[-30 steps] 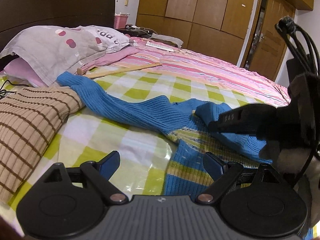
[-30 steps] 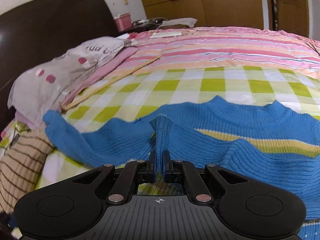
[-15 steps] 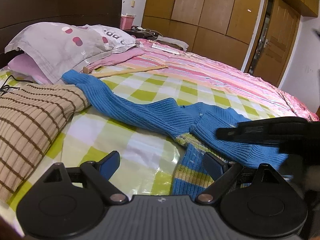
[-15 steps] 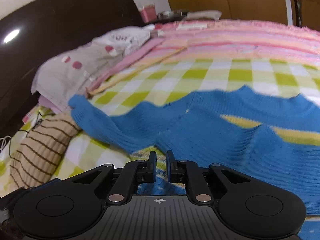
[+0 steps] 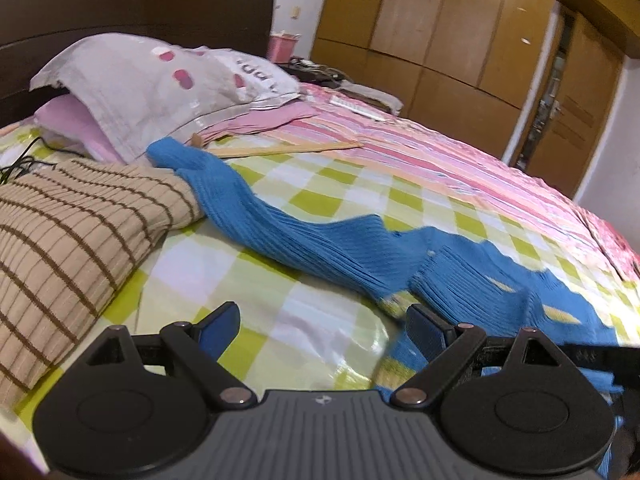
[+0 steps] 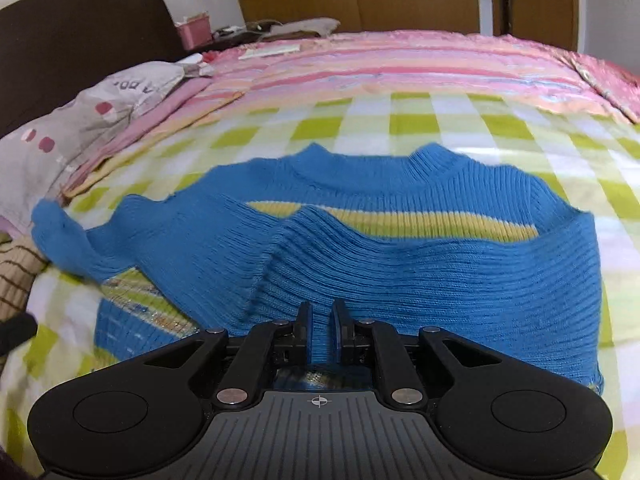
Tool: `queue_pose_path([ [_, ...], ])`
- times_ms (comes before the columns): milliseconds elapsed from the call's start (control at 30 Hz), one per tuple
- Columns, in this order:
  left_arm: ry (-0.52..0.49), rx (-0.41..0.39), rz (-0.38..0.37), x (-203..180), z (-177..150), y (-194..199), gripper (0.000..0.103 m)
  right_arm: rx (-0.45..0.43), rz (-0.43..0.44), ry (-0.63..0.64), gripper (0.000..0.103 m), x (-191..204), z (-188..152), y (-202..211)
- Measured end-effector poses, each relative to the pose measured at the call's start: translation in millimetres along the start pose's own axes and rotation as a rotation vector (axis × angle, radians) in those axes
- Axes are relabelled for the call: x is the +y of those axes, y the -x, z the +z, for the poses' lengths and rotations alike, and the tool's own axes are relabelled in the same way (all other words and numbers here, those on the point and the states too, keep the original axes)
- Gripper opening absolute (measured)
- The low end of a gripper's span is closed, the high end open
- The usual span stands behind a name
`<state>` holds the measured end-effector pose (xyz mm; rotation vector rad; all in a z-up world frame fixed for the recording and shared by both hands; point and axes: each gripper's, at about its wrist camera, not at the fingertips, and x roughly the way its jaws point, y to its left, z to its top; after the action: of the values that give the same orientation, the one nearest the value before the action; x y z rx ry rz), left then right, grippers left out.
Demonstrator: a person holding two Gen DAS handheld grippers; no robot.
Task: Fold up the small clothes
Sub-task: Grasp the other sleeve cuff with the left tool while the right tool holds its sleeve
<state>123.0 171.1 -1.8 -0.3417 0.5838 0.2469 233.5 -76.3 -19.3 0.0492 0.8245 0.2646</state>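
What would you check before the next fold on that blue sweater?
1. Right sleeve folded over the sweater body: ok.
2. Left sleeve folded in: not ok; it lies stretched out toward the striped pillow.
3. Right gripper let go: ok; jaws slightly apart, having just been opening, with knit between them but not pinched.
4. Left gripper ready to grasp: ok; wide open, nothing between its fingers.
5. Collar flat: ok.
6. Hem straight: cannot tell; the grippers hide it.
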Motion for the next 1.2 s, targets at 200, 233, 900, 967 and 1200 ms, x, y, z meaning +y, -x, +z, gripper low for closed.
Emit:
queue_pose_path([
  [200,0.072,-0.019,0.057,15.5,21.6,-18.8,0.095,-0.007,0.045,-0.016,0.014,4.3,2.1,0.7],
  [233,0.089,-0.021,0.065,18.3,25.5,-23.6,0.095,-0.009,0.050,-0.016,0.014,7.0,2.4,1.4],
  [900,0.193,0.097,0.244,42.1,82.7,-111.7,0.018,-0.014,0.154,-0.046,0.014,12.6,0.7,7.1],
  [967,0.211,0.084,0.196,45.0,80.3,-108.0,0.012,-0.018,0.161,-0.048,0.014,11.9,0.7,9.4],
  [1200,0.155,-0.017,-0.013,29.9,65.3,-62.6,0.008,-0.033,0.191,-0.036,0.014,13.5,4.6,17.8],
])
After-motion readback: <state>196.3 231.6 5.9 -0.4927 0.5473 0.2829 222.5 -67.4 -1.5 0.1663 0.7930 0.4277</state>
